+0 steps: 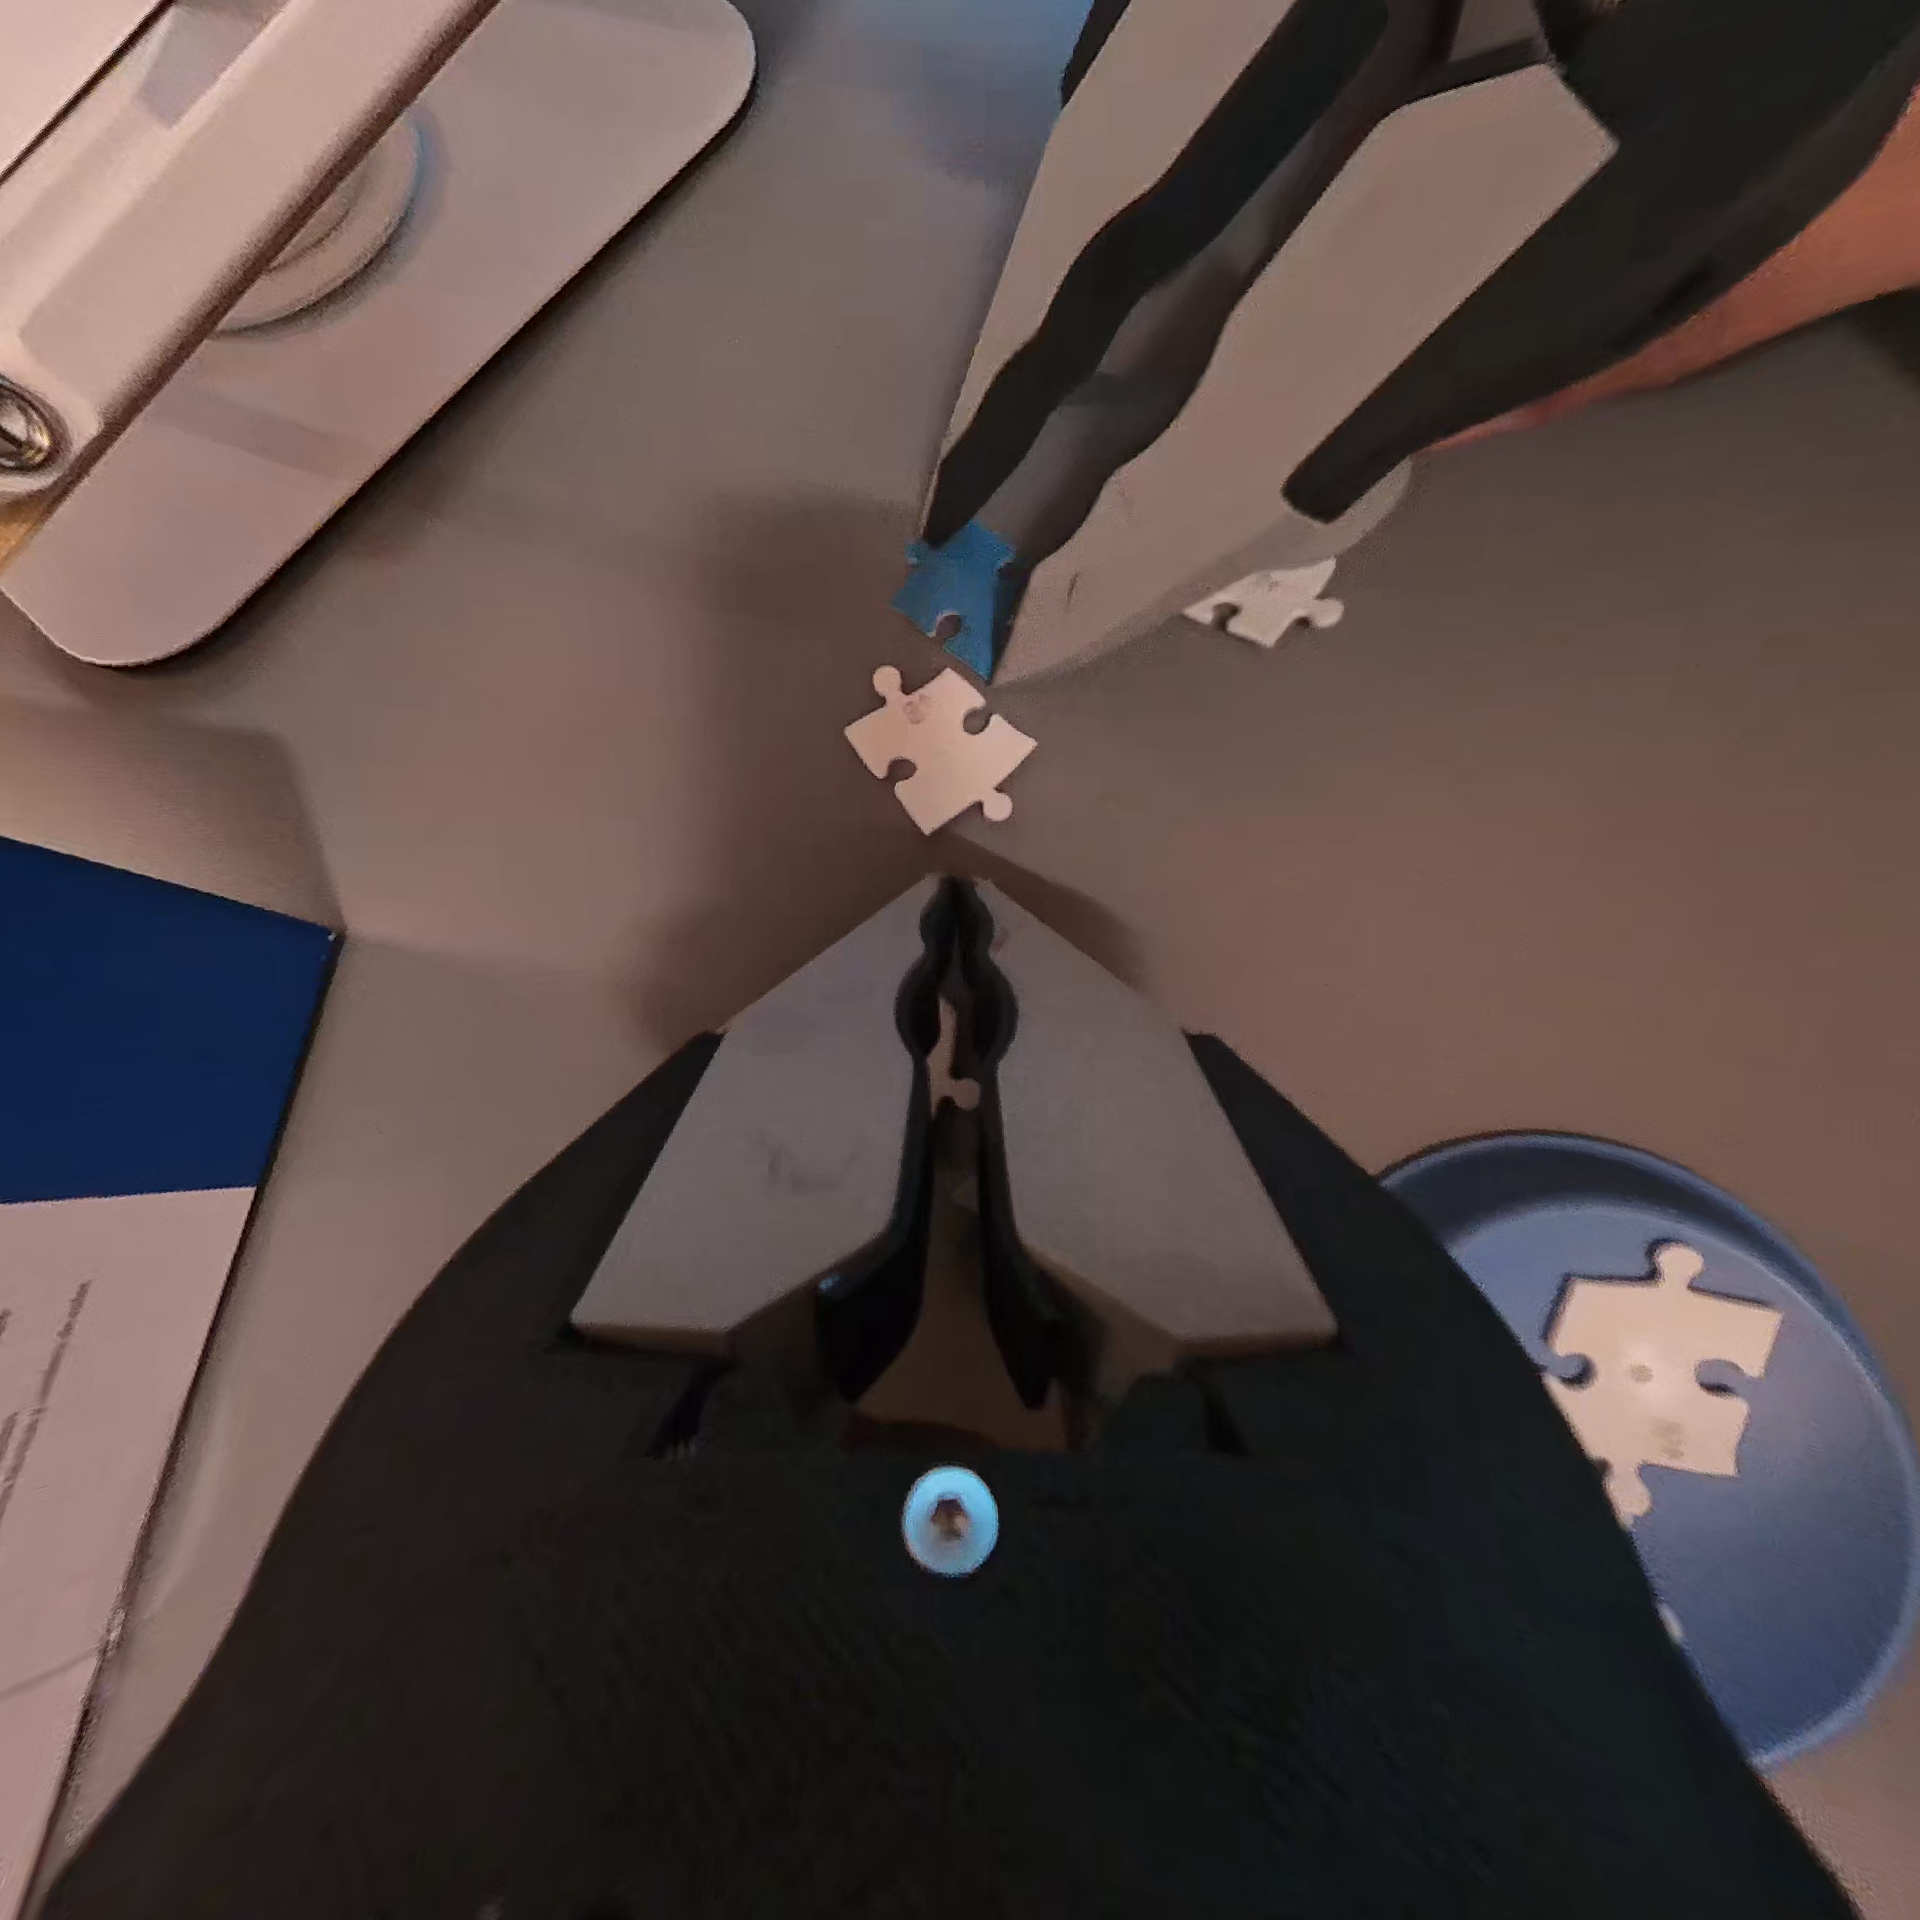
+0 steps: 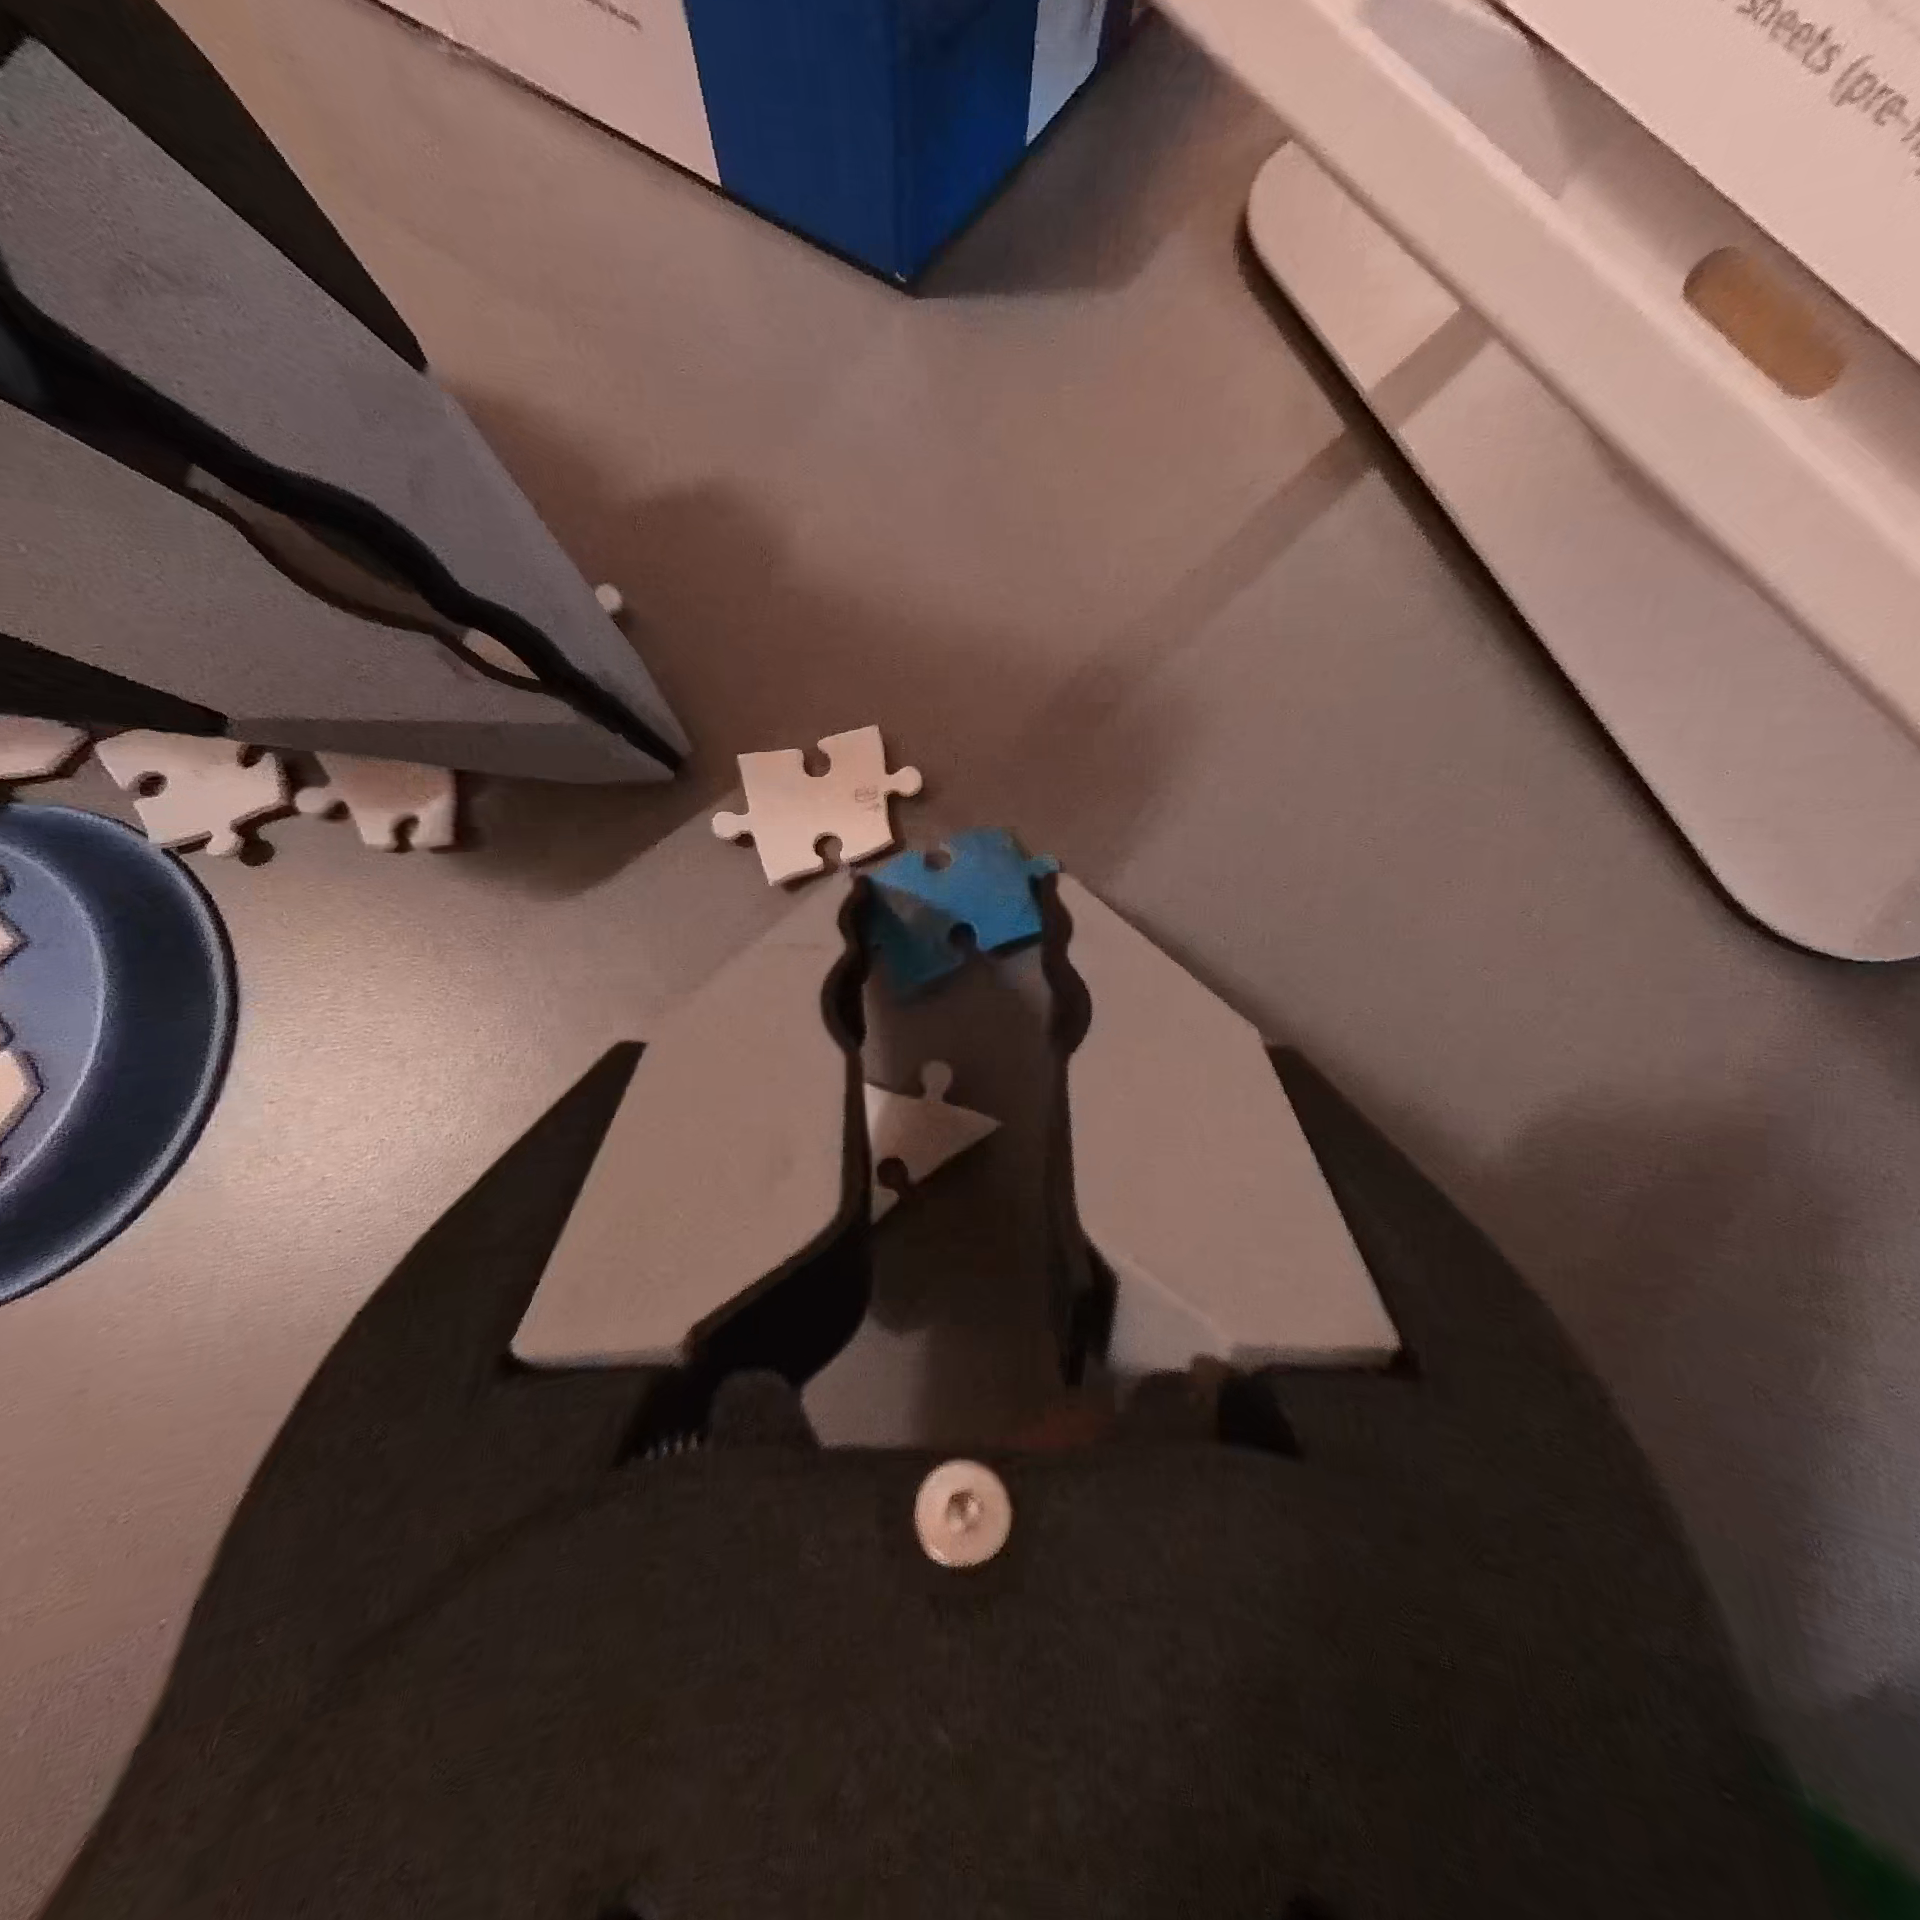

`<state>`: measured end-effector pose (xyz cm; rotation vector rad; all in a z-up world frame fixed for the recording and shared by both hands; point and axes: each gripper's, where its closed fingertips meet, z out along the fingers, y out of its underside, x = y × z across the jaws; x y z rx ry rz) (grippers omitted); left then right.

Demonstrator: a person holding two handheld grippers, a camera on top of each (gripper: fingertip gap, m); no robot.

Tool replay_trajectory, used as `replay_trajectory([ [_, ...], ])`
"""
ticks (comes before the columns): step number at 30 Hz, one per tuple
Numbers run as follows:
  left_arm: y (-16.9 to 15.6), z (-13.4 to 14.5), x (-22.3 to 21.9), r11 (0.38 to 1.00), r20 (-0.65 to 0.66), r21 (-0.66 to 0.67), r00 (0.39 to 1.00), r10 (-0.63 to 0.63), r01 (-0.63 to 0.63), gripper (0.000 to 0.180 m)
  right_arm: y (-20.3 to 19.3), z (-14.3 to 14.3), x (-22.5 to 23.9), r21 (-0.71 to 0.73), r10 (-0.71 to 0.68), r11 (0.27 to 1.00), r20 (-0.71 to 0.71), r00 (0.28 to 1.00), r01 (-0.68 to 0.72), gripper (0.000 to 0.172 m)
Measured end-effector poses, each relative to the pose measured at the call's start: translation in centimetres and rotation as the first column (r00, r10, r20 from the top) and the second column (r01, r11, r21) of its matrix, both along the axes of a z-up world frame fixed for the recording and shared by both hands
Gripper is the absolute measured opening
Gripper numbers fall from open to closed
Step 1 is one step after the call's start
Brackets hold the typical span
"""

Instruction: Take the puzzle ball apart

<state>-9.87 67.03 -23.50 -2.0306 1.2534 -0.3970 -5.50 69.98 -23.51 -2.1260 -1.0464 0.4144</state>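
A grey-brown table (image 1: 1455,831) carries a pale flat stand (image 1: 436,343) at its far edge and a blue box (image 2: 883,135) beside it. We see the left gripper (image 1: 951,888) with its jaws closed tip to tip and nothing visible at the tips; it hovers just short of a white puzzle piece (image 1: 940,746) lying flat. We see the right gripper (image 2: 951,914) with its jaws partly open and a blue puzzle piece (image 2: 961,909) between the fingertips, both pads against its edges, one corner tilted up. The blue piece sits just beside the white one. Another white piece (image 1: 1262,601) lies partly under a right finger. A blue dish (image 1: 1766,1403) near the left gripper holds a further white piece (image 1: 1662,1361); more pieces (image 2: 208,795) lie beside the dish.
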Motion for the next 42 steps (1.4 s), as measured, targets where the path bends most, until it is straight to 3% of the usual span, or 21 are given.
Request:
replay_trajectory([
  [3, -0.1, 0.5, -0.5, 0.999, -0.055, 0.052, 0.999, 0.002, 0.001, 0.0, -0.4, 0.0, 0.0, -0.013, 0.016, 1.0, 0.002, 1.0, -0.016, 0.029],
  [8, 0.3, 3.5, -0.4, 0.994, 0.035, 0.09, 0.998, 0.056, -0.059, 0.0, -0.7, 1.7, 1.5, 0.025, -0.045, 0.999, 0.054, 0.997, 0.044, 0.028],
  [11, 1.0, 3.6, -0.1, 0.989, 0.035, 0.108, 0.995, 0.095, -0.098, 0.0, -2.2, 7.7, 4.1, 0.204, -0.135, 0.972, 0.091, 0.987, 0.114, 0.028],
  [13, 1.0, 2.9, 1.1, 0.994, 0.038, 0.072, 0.996, 0.079, -0.081, 0.0, -3.3, 12.9, 8.0, 0.358, -0.262, 0.91, 0.107, 0.959, 0.209, 0.028],
  [15, 1.6, 1.7, 2.0, 0.995, -0.005, 0.008, 0.995, 0.103, -0.103, 0.041, -4.4, 16.3, 12.9, 0.416, -0.391, 0.854, 0.117, 0.913, 0.313, 0.028],
  [18, 2.1, 0.0, 2.3, 0.984, -0.091, -0.09, 0.985, 0.148, -0.156, 0.069, -5.0, 17.9, 20.4, 0.405, -0.527, 0.802, 0.137, 0.839, 0.438, 0.028],
  [21, 2.4, 0.0, 2.7, 0.976, -0.055, -0.126, 0.984, 0.17, -0.175, 0.041, -4.9, 16.0, 25.6, 0.308, -0.594, 0.79, 0.17, 0.786, 0.53, 0.043],
  [23, 2.7, 0.0, 2.9, 0.974, -0.032, -0.128, 0.982, 0.186, -0.188, 0.032, -5.4, 15.5, 25.7, 0.26, -0.587, 0.799, 0.143, 0.796, 0.543, 0.046],
  [25, 2.5, 0.0, 3.0, 0.973, -0.021, -0.138, 0.982, 0.185, -0.186, 0.019, -6.4, 16.7, 22.4, 0.261, -0.513, 0.835, 0.048, 0.857, 0.485, 0.05],
  [28, 2.3, 0.0, 3.0, 0.981, -0.033, -0.11, 0.987, 0.157, -0.16, 0.017, -9.1, 17.0, 13.4, 0.205, -0.257, 0.941, -0.084, 0.963, 0.269, 0.046],
  [30, 1.9, 0.1, 3.0, 0.99, -0.043, -0.066, 0.991, 0.124, -0.127, 0.015, -10.0, 14.6, 8.4, 0.149, -0.123, 0.98, -0.079, 0.989, 0.134, 0.036],
  [31, 1.6, 0.3, 2.9, 0.993, -0.051, -0.042, 0.993, 0.104, -0.107, 0.0, -9.4, 12.9, 7.0, 0.135, -0.11, 0.984, -0.058, 0.992, 0.117, 0.036],
  [37, 0.4, 3.8, 1.0, 0.992, -0.034, 0.093, 0.995, 0.089, -0.086, 0.0, -4.2, 2.6, 3.9, -0.005, -0.116, 0.993, 0.088, 0.989, 0.116, 0.055],
  [39, -0.2, 5.2, 0.1, 0.991, -0.016, 0.101, 0.996, 0.092, -0.09, 0.0, -3.5, 0.7, 4.1, -0.045, -0.111, 0.992, 0.145, 0.983, 0.118, 0.059],
  [42, -0.6, 6.2, -1.0, 0.99, 0.023, 0.084, 0.993, 0.114, -0.115, 0.0, -3.3, -0.1, 3.2, -0.091, -0.087, 0.991, 0.076, 0.993, 0.094, 0.059],
])
